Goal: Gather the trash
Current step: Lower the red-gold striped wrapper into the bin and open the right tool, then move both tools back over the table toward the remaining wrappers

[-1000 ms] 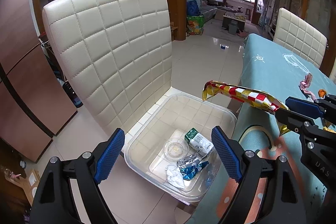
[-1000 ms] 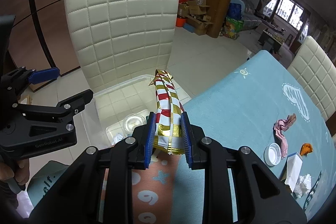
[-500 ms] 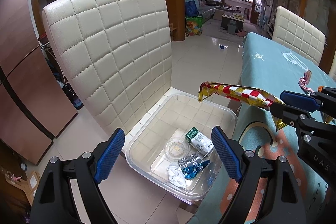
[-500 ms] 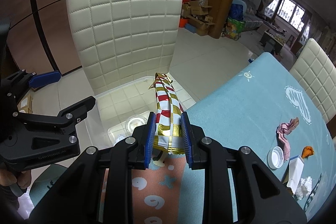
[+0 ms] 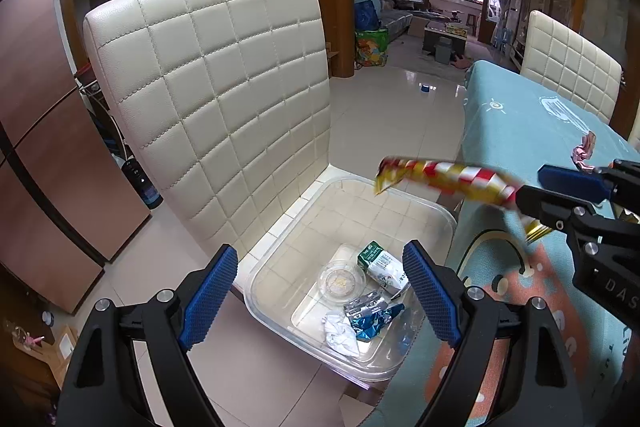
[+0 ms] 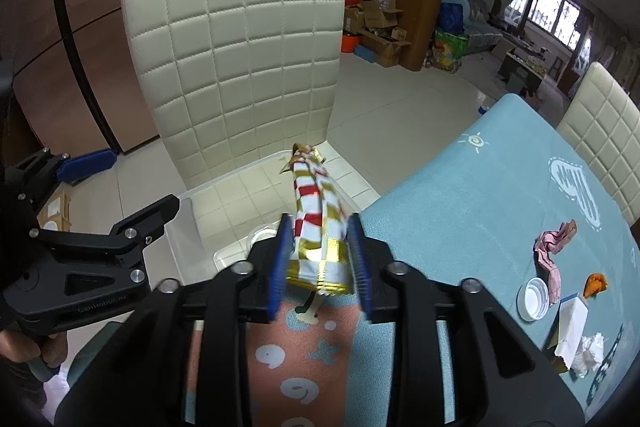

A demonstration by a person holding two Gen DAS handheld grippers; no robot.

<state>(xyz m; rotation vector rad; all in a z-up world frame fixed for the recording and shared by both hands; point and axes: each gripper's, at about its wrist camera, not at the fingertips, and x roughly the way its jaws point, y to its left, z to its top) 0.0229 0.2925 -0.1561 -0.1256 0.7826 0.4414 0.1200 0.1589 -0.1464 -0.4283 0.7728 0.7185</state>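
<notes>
The red, white and gold snack wrapper (image 6: 318, 227) lies between the blue pads of the right gripper (image 6: 320, 267), and its free end reaches out over the clear plastic bin (image 5: 420, 199). The jaws of this gripper have just been opening; the pads now stand a little away from the sides of the wrapper, so they do not press it any more. In the left wrist view the wrapper (image 5: 444, 179) looks blurred, and it hangs above the far right part of the bin, next to the edge of the table.

The bin stands on the seat of a cream quilted chair (image 5: 224, 99). Inside it lie a green and white small carton (image 5: 380, 265), a round clear lid (image 5: 340, 281), a crumpled blue and silver foil (image 5: 372, 313) and a white crumpled tissue (image 5: 340, 333).

The left gripper (image 5: 320, 297) hovers over the near side of the bin with its jaws wide apart and nothing between them.

The table has a light blue cloth (image 6: 480, 195). On its far right side rest a pink crumpled wrapper (image 6: 554, 247), a white round cap (image 6: 532, 298), a small orange piece (image 6: 596, 283) and a white box (image 6: 572, 327).
</notes>
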